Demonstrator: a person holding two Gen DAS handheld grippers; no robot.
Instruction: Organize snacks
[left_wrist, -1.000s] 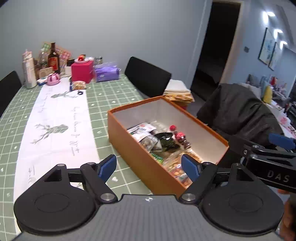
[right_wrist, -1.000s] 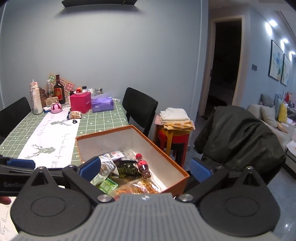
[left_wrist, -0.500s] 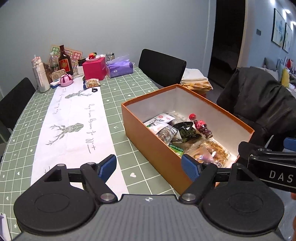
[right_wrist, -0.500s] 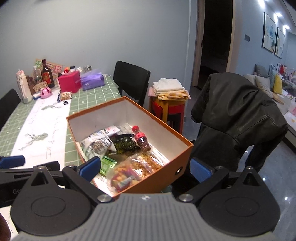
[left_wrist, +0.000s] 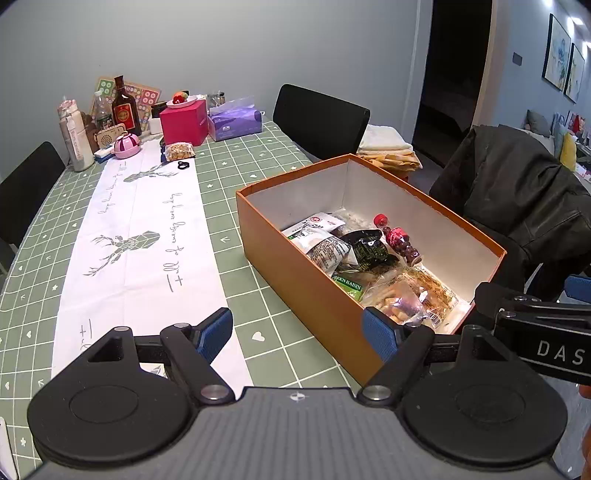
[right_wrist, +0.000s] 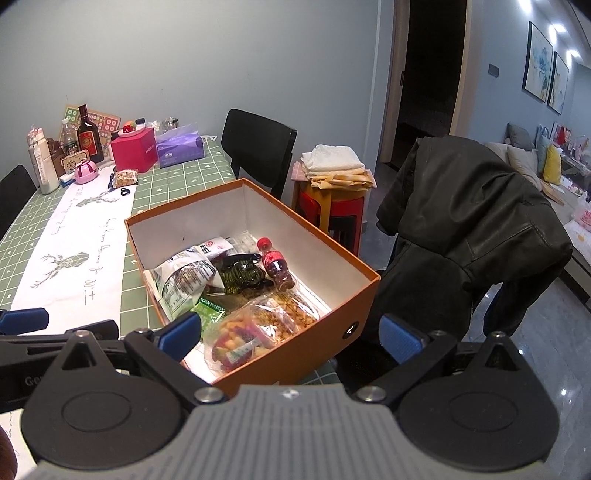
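Observation:
An open orange box (left_wrist: 299, 273) (right_wrist: 291, 365) sits on the green checked table near its right edge. Inside lie several snacks: a white-and-grey bag (right_wrist: 183, 280), a dark green packet (right_wrist: 240, 275), a small red-capped bottle (right_wrist: 275, 264), a green raisin pack (left_wrist: 347, 286) and clear bags of crackers (right_wrist: 255, 328). My left gripper (left_wrist: 297, 334) hovers open above the box's near left corner, nothing between its blue pads. Over the box's near end, my right gripper (right_wrist: 291, 334) is open and empty as well. The right gripper's body shows at the left wrist view's right edge.
At the table's far end stand a dark bottle (left_wrist: 123, 107), a pink box (left_wrist: 184, 122), a purple tissue pack (left_wrist: 234, 120) and a small snack bag (left_wrist: 179, 151). A white runner (left_wrist: 140, 236) crosses the table. A black chair (right_wrist: 258, 147), a red stool (right_wrist: 336, 206) and a jacket-draped chair (right_wrist: 469, 221) stand to the right.
Both grippers have risen and tilted down, so the box and its snacks show more fully from above. Both stayed open. Nothing in the box moved.

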